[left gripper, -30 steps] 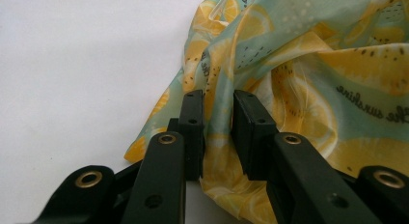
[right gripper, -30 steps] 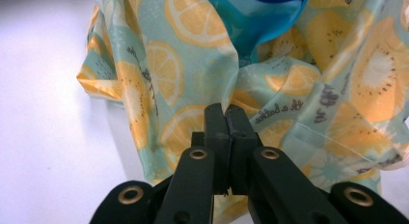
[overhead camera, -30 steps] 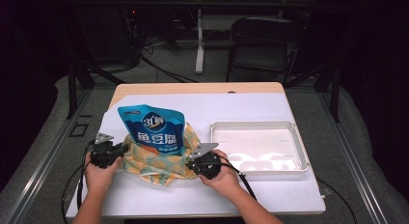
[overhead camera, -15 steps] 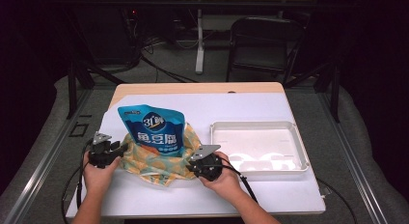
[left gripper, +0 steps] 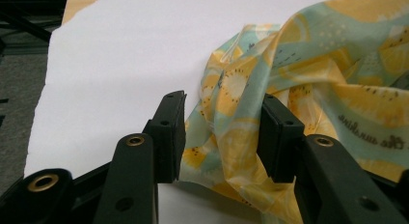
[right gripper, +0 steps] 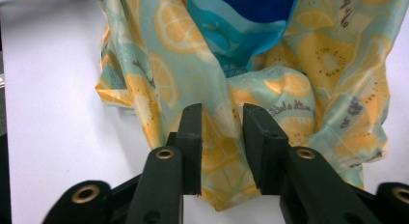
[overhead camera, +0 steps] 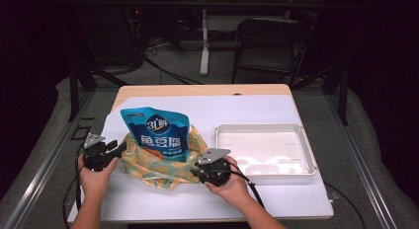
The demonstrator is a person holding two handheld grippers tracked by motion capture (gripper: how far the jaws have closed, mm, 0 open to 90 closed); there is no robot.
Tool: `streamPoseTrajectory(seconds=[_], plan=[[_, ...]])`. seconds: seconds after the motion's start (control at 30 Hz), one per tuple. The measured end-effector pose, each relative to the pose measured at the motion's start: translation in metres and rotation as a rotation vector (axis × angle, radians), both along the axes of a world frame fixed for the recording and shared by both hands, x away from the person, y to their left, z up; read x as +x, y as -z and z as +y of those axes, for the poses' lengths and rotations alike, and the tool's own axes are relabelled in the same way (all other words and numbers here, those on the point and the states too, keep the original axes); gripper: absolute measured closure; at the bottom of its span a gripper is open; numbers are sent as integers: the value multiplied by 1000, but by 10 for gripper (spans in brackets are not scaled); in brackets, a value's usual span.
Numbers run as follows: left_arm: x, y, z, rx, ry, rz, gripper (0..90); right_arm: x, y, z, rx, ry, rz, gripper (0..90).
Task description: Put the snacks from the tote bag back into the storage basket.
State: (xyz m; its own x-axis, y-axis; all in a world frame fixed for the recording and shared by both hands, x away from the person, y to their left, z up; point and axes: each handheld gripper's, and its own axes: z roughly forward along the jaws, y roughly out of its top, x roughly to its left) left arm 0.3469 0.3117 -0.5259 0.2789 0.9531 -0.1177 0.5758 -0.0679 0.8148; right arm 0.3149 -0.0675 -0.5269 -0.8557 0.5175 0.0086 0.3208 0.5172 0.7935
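Both grippers let go of the bag, one at each side of it

The lemon-print bag, blue pouch upright inside, sits near the table's front edge, left of the white tray. Left gripper and right gripper have just been opening; fabric lies loose between parted jaws. Open table lies behind.

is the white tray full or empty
Empty. In the high view the white tray shows only its bare floor; the blue pouch stands on the fruit-print cloth beside it.
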Motion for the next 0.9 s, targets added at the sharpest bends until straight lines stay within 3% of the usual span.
streamPoseTrajectory(seconds=[0.2,0.57,0.9], plan=[[-4,-12,-1,-2,22,-40,558,-2,-4,-3,17,7,-11,653],[-12,-33,-3,2,48,-74,502,-4,-15,-10,59,27,-43,619],[-22,-55,-10,52,80,-130,469,-10,-27,-13,89,27,-83,605]])
